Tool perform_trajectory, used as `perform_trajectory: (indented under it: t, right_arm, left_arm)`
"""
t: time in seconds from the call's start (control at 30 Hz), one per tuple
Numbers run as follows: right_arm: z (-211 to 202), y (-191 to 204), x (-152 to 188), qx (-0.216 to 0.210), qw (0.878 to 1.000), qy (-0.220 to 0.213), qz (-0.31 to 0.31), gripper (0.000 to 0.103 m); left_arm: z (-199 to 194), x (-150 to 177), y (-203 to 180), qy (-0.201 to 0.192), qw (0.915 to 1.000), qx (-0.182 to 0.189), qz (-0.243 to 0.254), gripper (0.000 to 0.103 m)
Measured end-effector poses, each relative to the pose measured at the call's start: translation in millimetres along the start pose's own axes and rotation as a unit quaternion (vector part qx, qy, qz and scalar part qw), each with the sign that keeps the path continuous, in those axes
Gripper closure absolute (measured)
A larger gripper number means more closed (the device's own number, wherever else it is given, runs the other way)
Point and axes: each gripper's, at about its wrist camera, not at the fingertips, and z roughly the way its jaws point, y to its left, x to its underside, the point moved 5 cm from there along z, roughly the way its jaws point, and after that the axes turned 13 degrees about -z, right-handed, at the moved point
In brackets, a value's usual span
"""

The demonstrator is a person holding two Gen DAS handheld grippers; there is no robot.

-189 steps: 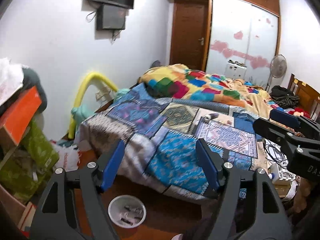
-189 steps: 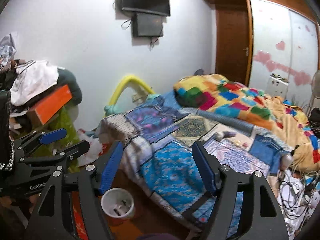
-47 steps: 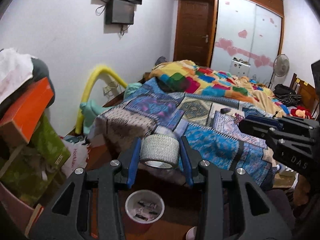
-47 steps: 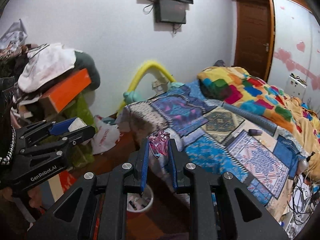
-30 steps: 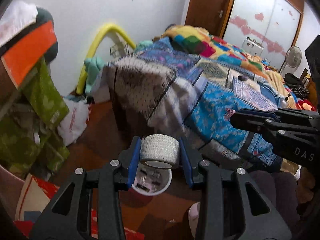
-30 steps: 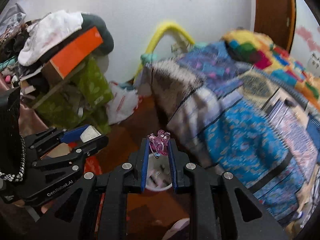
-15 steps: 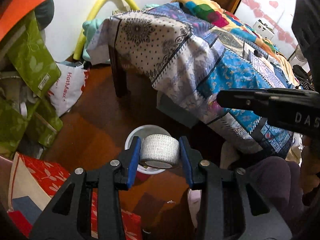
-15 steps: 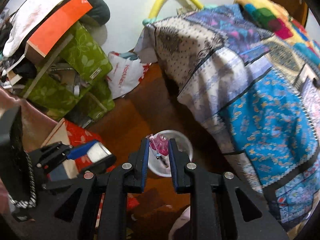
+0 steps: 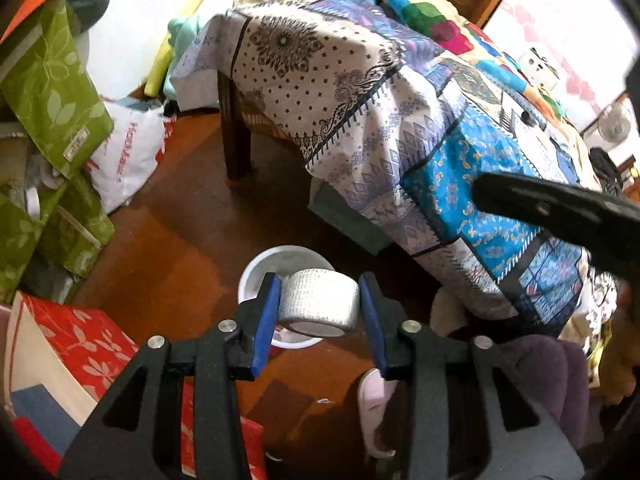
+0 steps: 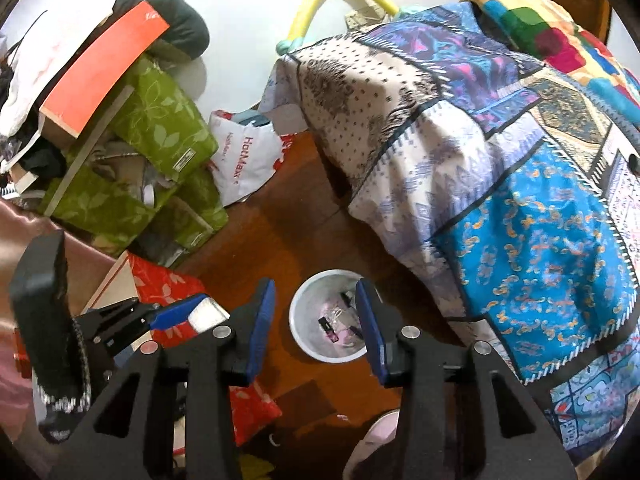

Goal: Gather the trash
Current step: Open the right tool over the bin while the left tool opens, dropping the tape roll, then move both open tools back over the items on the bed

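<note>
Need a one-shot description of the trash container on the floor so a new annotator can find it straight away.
Start at the bed with the patchwork cover and drop to the brown wooden floor below its blue corner. The white round bin stands there, framed by the right gripper and its open jaws. Unlike the green bags and red box to its left, it is open-topped, with small scraps inside.

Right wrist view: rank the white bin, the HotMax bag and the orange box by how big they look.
1. Orange box
2. HotMax bag
3. White bin

The bag and bin look close; the bin is partly hidden, so that order is unsure.
</note>
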Motion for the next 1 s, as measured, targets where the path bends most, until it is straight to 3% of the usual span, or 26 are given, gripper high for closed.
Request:
perform_trajectory:
  t: [0.23,0.57,0.73,1.0]
  right_arm:
    - [-21,-12,5,0.023,1.0,-0.014,0.001,0.065]
    - [-71,-16,13,0.059,0.996,-0.063,-0.011,0.065]
    - [-105,-17,17,0.076,0.992,-0.099,-0.016,0.065]
    - [-169,-30,30,0.124,0.978,-0.167,-0.011,0.065]
  left_arm:
    - [-1,-11,-9,-0.009,0.9999,-0.004,-0.005,0.062]
    - [-67,-11,-41,-0.091,0.9951,-0.011,0.038,0.062]
    - [-116,-7,-68,-0.153,0.986,-0.002,0.066,0.062]
    - [-174,-1,-122,-0.222,0.9693,0.03,0.101,0.062]
